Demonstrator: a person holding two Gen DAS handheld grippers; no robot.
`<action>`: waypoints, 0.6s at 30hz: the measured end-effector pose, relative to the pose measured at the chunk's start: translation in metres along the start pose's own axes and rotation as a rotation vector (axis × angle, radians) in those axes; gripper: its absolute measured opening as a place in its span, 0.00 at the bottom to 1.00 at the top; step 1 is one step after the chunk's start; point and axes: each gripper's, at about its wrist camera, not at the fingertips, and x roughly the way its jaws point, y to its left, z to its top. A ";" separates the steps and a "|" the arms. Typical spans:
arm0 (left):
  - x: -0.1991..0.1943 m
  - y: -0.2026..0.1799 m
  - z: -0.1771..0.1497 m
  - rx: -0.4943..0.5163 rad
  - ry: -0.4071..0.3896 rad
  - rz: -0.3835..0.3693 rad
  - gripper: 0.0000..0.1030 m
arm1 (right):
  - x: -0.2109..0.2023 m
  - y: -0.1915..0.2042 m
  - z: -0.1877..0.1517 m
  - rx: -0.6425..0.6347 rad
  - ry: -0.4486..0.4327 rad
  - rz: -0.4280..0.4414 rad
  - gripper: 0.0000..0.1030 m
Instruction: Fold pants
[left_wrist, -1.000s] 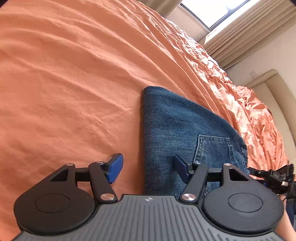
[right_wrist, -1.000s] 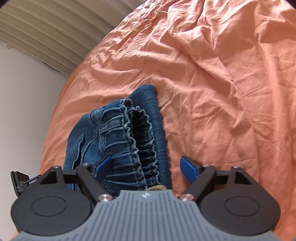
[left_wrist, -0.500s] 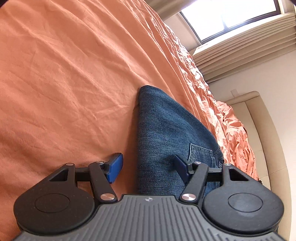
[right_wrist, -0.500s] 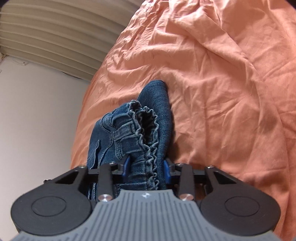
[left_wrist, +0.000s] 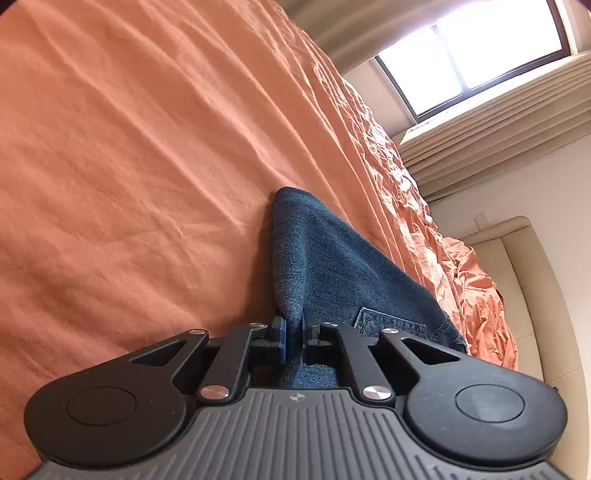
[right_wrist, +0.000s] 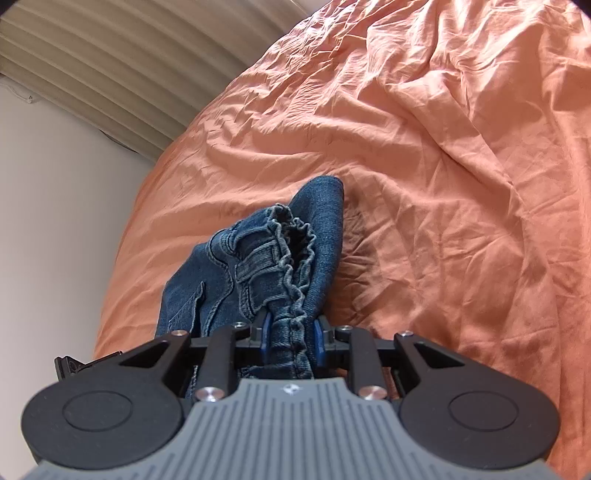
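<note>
Folded blue denim pants (left_wrist: 332, 266) lie on an orange bed sheet (left_wrist: 129, 166). In the left wrist view my left gripper (left_wrist: 293, 334) is shut on the folded edge of the pants, which rises as a ridge from the pads. A back pocket shows to its right. In the right wrist view my right gripper (right_wrist: 290, 332) pinches the gathered elastic waistband of the pants (right_wrist: 280, 258); its jaws are still closing on that bunched denim. The far fold of the pants points away from me on the sheet (right_wrist: 443, 184).
The crumpled orange sheet covers the whole bed. A beige headboard (left_wrist: 535, 295) stands at the right, with a window (left_wrist: 480, 51) and pleated blinds (right_wrist: 110, 55) beyond. The other gripper's black tip (right_wrist: 70, 365) shows at the left edge of the right wrist view.
Both grippers went from wide open to clamped on the pants: the right closed on the waistband first and lifted it, then the left closed on the folded edge.
</note>
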 end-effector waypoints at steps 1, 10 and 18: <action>-0.003 -0.006 0.001 0.015 0.000 0.016 0.06 | -0.004 0.009 0.000 -0.012 -0.006 -0.002 0.17; -0.079 -0.048 0.014 0.115 -0.087 0.007 0.06 | -0.055 0.095 -0.011 -0.086 -0.068 0.029 0.16; -0.202 -0.061 0.045 0.260 -0.160 0.144 0.06 | -0.036 0.202 -0.052 -0.178 -0.051 0.154 0.15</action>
